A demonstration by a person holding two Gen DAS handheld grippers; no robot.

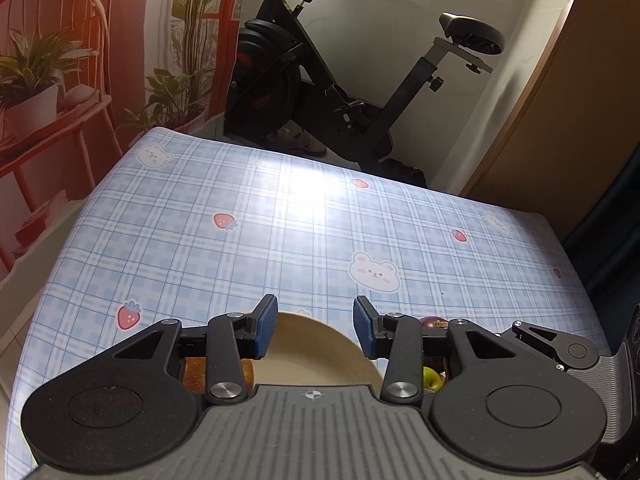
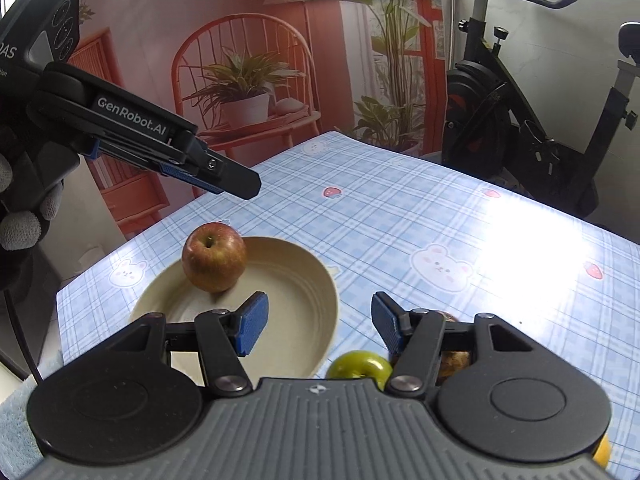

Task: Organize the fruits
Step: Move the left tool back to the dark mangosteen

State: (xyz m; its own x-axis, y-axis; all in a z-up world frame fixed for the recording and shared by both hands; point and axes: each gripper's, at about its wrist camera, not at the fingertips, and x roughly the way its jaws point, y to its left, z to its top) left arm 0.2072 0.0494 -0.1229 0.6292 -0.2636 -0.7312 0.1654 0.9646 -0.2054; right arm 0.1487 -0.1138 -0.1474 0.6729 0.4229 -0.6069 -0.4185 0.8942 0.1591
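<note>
A red apple [image 2: 214,256] sits in the beige plate [image 2: 296,280] on the checked tablecloth. A green apple [image 2: 358,364] lies on the cloth just right of the plate, with a brownish fruit [image 2: 454,360] beside it, mostly hidden behind my right gripper's finger. My right gripper [image 2: 316,326] is open and empty, low over the plate's right rim. My left gripper [image 1: 315,328] is open and empty above the plate [image 1: 316,356]; in the right wrist view it [image 2: 224,178] hangs high above the red apple. In the left wrist view the red apple [image 1: 196,372] and green apple [image 1: 431,378] peek from behind the fingers.
The table [image 1: 280,220] stretches ahead with printed bears and strawberries. An exercise bike [image 1: 320,80] stands beyond the far edge. A wooden cabinet [image 1: 560,120] is at the right. A yellow fruit [image 2: 602,456] shows at the right wrist view's bottom right corner.
</note>
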